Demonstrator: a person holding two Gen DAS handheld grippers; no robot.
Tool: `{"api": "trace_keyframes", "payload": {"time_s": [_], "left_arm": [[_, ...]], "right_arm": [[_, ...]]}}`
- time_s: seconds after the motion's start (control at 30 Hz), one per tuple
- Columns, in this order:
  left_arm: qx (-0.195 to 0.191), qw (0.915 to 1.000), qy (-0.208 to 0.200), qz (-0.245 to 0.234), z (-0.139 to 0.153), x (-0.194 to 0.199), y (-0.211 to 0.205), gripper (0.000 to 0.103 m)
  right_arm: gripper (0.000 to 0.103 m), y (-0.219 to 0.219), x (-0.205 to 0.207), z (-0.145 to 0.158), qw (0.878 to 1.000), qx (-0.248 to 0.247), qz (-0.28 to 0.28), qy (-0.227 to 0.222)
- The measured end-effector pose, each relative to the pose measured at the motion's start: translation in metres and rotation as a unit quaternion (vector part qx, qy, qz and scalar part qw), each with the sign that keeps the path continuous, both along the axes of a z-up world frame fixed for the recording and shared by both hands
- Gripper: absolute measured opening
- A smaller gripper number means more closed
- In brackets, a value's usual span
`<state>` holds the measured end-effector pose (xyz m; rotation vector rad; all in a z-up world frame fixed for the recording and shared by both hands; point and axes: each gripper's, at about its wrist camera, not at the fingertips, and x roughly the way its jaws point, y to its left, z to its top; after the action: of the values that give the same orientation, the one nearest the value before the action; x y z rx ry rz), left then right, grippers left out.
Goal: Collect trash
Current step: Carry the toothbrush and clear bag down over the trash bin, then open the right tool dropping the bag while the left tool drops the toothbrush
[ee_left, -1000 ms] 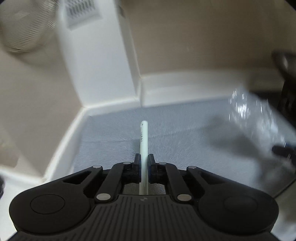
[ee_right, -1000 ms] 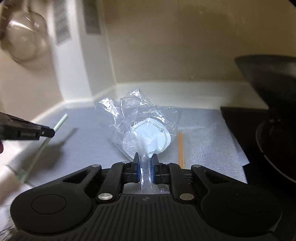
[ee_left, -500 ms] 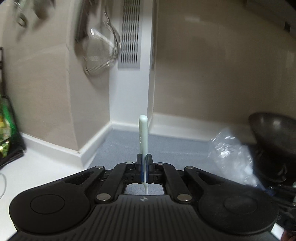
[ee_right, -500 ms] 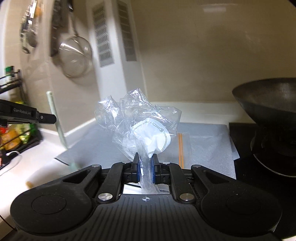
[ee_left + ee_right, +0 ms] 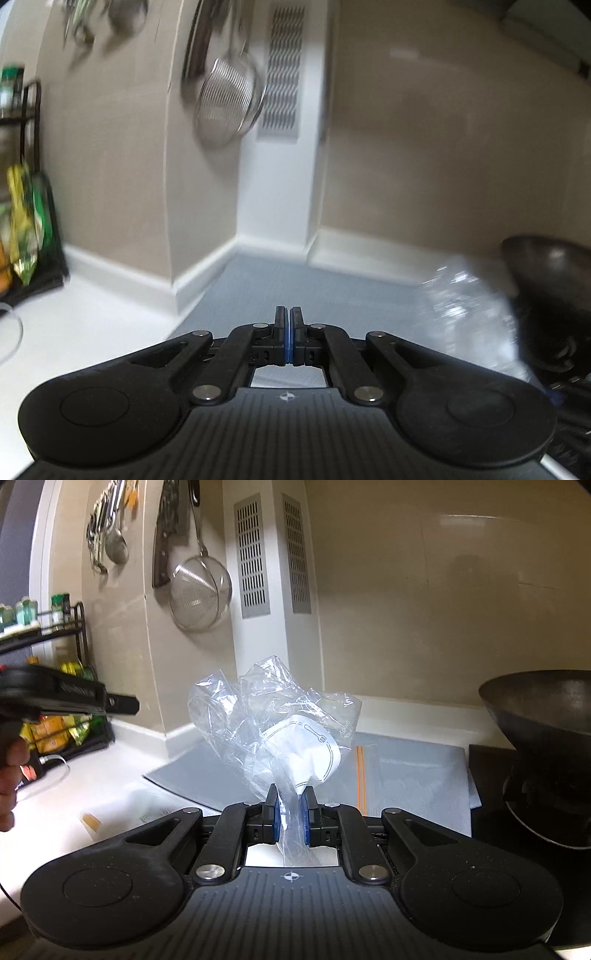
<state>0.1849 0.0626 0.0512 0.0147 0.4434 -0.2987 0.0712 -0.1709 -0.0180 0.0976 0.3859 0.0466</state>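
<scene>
Two grippers work above a kitchen counter. The right gripper [image 5: 289, 806] has its blue-padded jaws clamped on the neck of a crumpled clear plastic bag [image 5: 273, 723], which stands up in front of them with a white printed wrapper [image 5: 314, 746] inside. The left gripper [image 5: 288, 325] has its jaws pressed together with nothing visible between them; in the right wrist view it juts in from the left edge [image 5: 74, 698], well apart from the bag. Below lies a grey mat [image 5: 413, 771] on the white countertop [image 5: 85, 775], with an orange-striped zip bag [image 5: 364, 771] flat near the mat's back edge. At the mat's right edge stands a black wok [image 5: 543, 716]. A wire strainer [image 5: 199, 590] hangs on the wall beside two vent grilles [image 5: 253, 557].
</scene>
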Motion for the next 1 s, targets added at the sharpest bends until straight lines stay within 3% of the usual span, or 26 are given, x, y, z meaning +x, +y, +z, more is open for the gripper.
{"api": "trace_keyframes", "payload": {"time_s": [0.1,0.27,0.33,0.4,0.5,0.63,0.77,0.83,0.9,1.0], "left_arm": [[-0.014,0.9983,0.056,0.002,-0.022,0.007,0.022,0.001],[-0.024,0.9980,0.057,-0.006,-0.041,-0.037,0.055,0.011],[-0.031,0.9978,0.059,-0.005,-0.044,-0.056,0.064,0.031],[-0.019,0.9988,0.044,0.005,-0.047,-0.082,0.067,0.076],[0.028,0.9995,0.007,0.014,-0.059,-0.123,0.066,0.101],[0.079,0.9960,0.010,0.041,-0.087,-0.160,0.066,0.103],[0.085,0.9913,0.060,0.080,-0.123,-0.183,0.079,0.103],[0.087,0.9886,0.077,0.096,-0.138,-0.194,0.083,0.103],[0.088,0.9861,0.091,0.108,-0.149,-0.204,0.086,0.103],[0.088,0.9835,0.102,0.121,-0.154,-0.215,0.087,0.103]], "right_arm": [[0.012,-0.006,0.002,-0.009,1.000,0.005,-0.004,0.016],[0.012,-0.014,0.004,-0.016,0.999,0.013,-0.005,0.029],[0.012,-0.012,-0.004,-0.014,0.999,0.026,0.023,0.025],[0.012,-0.004,-0.018,-0.015,0.997,0.027,0.072,0.029],[0.012,0.015,-0.039,-0.030,0.982,0.041,0.172,0.062],[0.013,0.061,-0.066,-0.081,0.952,-0.023,0.279,0.124],[0.012,0.104,-0.065,-0.152,0.916,-0.096,0.320,0.221],[0.014,0.121,-0.058,-0.189,0.902,-0.123,0.316,0.267],[0.019,0.134,-0.051,-0.217,0.883,-0.144,0.317,0.315],[0.049,0.139,-0.054,-0.223,0.879,-0.149,0.313,0.328]]}}
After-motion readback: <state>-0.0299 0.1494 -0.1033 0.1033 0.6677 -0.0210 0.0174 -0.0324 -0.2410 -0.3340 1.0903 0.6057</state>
